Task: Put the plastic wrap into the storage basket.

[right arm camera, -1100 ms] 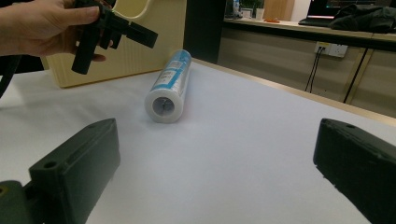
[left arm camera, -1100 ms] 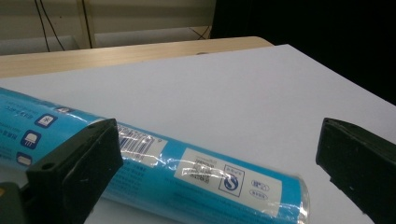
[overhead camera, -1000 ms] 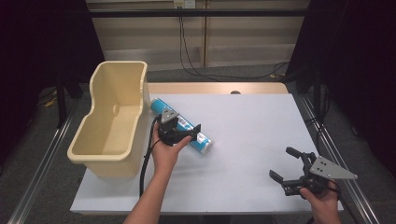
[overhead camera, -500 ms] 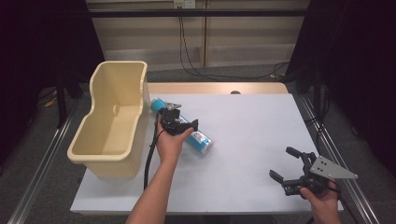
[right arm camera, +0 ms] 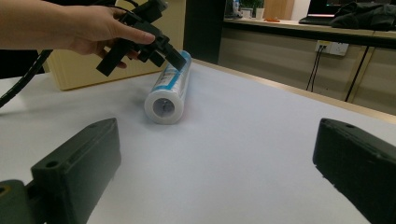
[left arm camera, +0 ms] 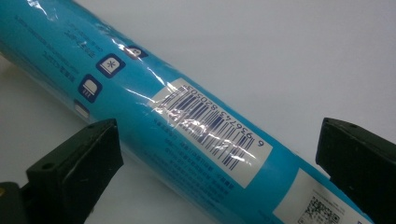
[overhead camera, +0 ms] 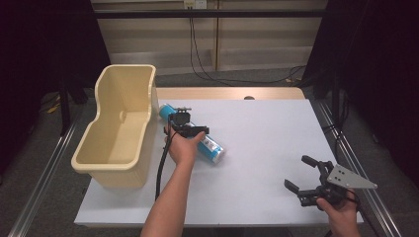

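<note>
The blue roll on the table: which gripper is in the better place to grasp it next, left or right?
Left. The left gripper hangs right over the blue roll, open jaws on either side. The right gripper is far off near the table's front corner.

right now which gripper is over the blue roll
The left gripper, jaws open either side of the blue roll beside the bin. The right gripper hovers far off, near the table's corner.

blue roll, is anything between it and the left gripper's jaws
Nothing visible. The left gripper hangs right over the blue roll, which lies on the white table. In the left gripper view the open jaws stand on either side of the roll, with only bare table in the gaps.
</note>
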`<state>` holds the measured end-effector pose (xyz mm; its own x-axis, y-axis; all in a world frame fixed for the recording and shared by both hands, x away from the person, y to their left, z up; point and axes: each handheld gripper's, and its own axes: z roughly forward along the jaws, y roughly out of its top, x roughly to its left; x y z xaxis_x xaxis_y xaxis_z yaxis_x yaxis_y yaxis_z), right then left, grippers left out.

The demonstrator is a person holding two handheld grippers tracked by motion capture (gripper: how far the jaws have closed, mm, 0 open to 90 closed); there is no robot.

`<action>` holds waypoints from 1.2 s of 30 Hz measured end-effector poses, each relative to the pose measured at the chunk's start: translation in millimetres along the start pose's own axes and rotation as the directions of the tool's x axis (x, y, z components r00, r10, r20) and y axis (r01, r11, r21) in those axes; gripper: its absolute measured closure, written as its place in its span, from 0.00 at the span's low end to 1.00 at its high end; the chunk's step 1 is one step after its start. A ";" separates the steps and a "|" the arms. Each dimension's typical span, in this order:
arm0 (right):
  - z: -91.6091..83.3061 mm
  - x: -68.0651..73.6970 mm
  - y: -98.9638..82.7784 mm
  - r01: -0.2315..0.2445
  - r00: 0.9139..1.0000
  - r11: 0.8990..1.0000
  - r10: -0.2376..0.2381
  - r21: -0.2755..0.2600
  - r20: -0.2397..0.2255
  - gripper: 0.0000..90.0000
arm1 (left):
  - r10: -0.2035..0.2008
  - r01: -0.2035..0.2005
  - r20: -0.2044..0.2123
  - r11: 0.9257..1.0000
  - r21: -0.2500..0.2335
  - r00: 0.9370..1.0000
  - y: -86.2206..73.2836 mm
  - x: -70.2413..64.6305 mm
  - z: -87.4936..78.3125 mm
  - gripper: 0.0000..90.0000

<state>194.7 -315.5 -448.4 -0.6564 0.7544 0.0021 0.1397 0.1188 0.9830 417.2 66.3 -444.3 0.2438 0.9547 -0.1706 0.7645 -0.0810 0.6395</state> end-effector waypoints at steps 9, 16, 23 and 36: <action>-0.5 -0.8 0.0 -0.002 1.000 1.000 0.002 -0.005 0.001 0.01 | -0.083 0.085 -0.028 0.995 0.055 0.996 5.7 1.7 7.5 0.00; -0.6 -0.5 0.2 -0.002 1.000 1.000 0.002 -0.009 -0.003 0.01 | -0.134 0.136 -0.047 0.989 0.058 0.990 6.3 1.5 11.4 0.00; -0.8 -1.4 0.4 -0.002 1.000 1.000 0.002 -0.011 -0.002 0.01 | -0.160 0.164 -0.052 0.984 0.070 0.986 6.8 0.9 13.4 0.00; -2.9 -4.8 1.2 -0.014 1.000 1.000 0.014 -0.021 0.002 0.01 | -0.233 0.239 -0.067 0.966 0.097 0.970 8.2 -2.1 9.1 0.06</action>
<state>195.8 -320.9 -446.7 -0.6527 0.7575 0.0154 0.1329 0.0944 0.9866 428.4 61.1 -445.6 0.0182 0.9644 -0.2638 0.8545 0.1220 0.5049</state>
